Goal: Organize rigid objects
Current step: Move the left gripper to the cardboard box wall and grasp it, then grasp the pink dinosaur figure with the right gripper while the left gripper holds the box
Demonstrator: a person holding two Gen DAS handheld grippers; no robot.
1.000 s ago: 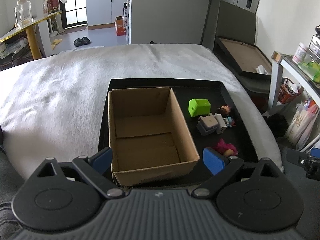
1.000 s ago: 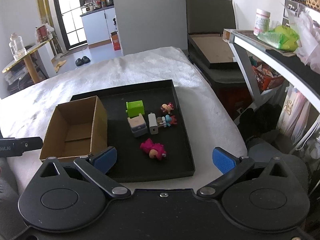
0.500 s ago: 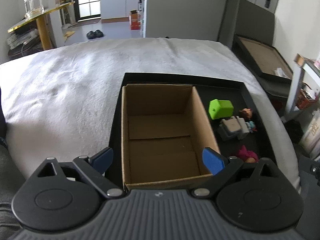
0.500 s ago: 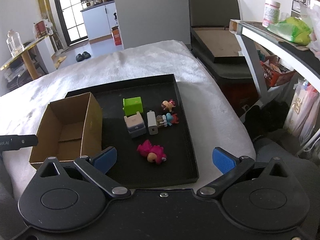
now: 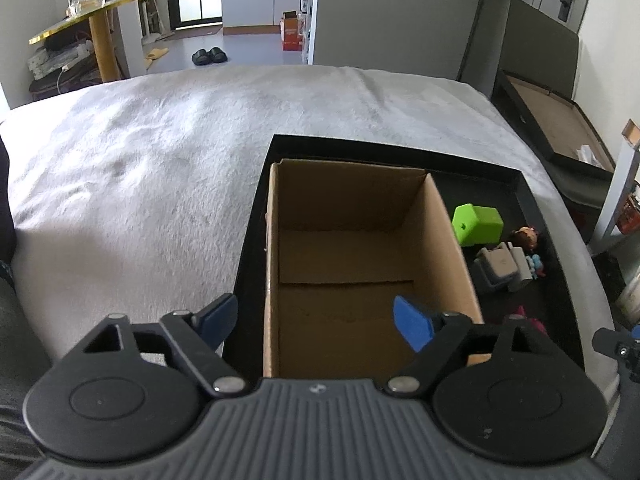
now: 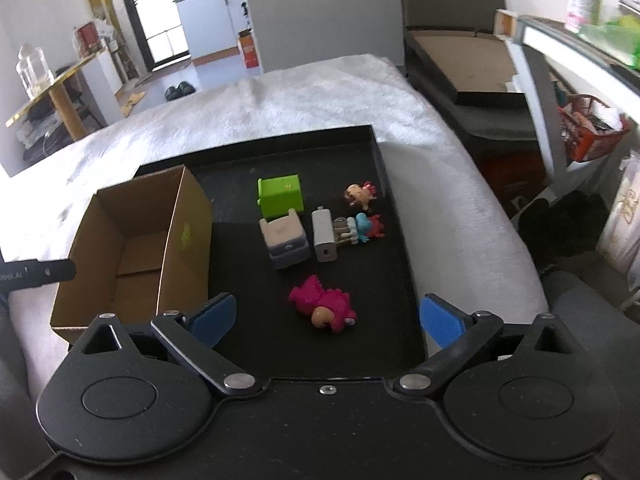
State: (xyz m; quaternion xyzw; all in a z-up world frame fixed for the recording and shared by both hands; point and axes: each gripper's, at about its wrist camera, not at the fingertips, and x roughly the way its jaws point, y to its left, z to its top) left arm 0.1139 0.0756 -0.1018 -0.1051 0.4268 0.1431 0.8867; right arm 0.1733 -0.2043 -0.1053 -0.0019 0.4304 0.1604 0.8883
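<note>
An open, empty cardboard box stands at the left of a black tray on a white blanket. To its right lie a green block, a grey toy armchair, a white block, two small figures, and a pink doll. My left gripper is open over the box's near left wall. My right gripper is open just in front of the pink doll.
The blanket spreads to the left and behind the tray. A dark case with a brown insert and a shelf with a red basket stand to the right. A yellow side table is far left.
My left gripper has moved left, so the box now sits right of centre with my right finger inside it. My right gripper has moved closer to the tray and the pink doll.
</note>
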